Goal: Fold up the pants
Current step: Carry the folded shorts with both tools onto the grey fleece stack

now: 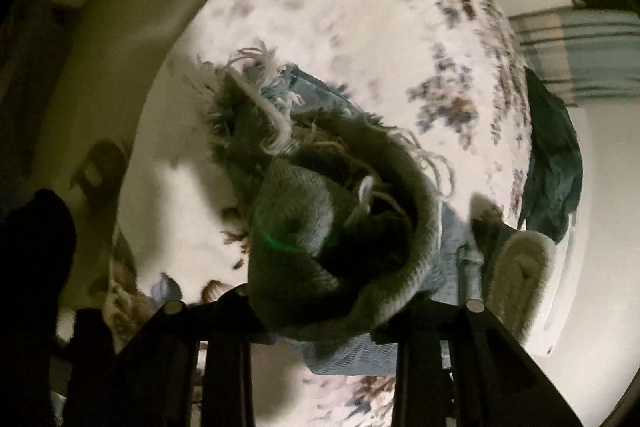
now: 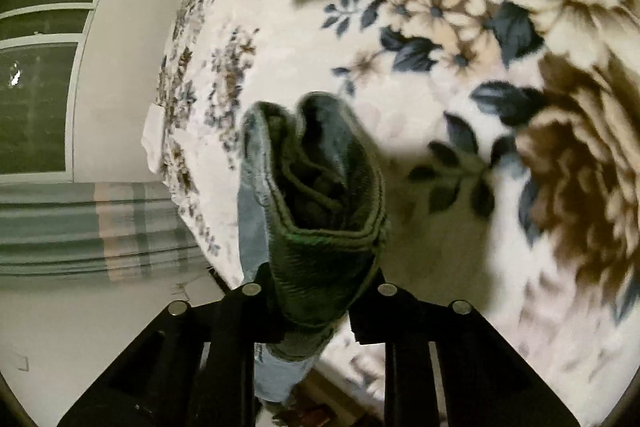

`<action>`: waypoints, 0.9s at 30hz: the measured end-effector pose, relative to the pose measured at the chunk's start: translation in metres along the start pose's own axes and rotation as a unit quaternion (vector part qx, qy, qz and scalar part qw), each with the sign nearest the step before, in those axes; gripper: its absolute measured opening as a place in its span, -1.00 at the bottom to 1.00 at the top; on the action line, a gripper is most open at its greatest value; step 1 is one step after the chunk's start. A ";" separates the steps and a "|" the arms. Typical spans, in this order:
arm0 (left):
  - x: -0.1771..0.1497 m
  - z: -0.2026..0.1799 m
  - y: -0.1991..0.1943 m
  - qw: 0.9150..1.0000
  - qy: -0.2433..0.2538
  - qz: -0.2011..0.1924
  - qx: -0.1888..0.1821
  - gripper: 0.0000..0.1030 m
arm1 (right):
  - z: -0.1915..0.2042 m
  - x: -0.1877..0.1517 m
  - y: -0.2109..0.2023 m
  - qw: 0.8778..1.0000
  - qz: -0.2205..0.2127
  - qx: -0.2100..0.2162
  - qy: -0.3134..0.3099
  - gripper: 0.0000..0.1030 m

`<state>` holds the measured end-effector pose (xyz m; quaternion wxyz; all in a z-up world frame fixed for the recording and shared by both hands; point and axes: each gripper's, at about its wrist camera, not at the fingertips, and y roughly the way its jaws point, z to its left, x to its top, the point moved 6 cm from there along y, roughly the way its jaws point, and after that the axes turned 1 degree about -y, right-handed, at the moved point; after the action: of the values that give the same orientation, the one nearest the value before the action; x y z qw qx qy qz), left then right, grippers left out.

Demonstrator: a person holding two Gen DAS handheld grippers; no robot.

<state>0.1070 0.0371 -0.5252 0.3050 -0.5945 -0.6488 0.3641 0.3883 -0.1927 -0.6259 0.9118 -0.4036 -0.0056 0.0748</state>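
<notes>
The pants are light blue denim jeans with frayed white threads at the leg ends. In the left wrist view my left gripper is shut on a bunched, frayed part of the jeans, lifted above the bed. In the right wrist view my right gripper is shut on a stitched edge of the jeans, which stands up as a folded bundle between the jaws. The rest of the jeans hangs below the grippers and is mostly hidden.
A white bedspread with blue and brown flowers lies beneath. A dark teal cloth and a rolled pale towel sit at the bed's right edge. A window and striped curtain are beyond the bed.
</notes>
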 end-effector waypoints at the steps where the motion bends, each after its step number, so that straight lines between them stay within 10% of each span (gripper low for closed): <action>1: 0.003 -0.008 -0.010 1.000 0.012 0.000 0.000 -0.49 | 0.007 -0.002 -0.004 1.000 0.000 0.000 0.001 -0.59; 15: -0.033 -0.195 -0.082 0.979 0.192 0.042 -0.052 -0.50 | 0.059 -0.004 -0.196 0.993 -0.097 0.048 0.037 -0.63; 27: -0.085 -0.503 -0.029 0.913 0.333 0.122 -0.200 -0.50 | 0.101 0.150 -0.405 0.945 -0.311 0.059 0.085 -0.63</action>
<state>0.5169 0.0070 -0.2219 0.3312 -0.8045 -0.4912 0.0417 0.5830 -0.3660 -0.2667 0.9089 -0.3326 -0.0492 -0.2468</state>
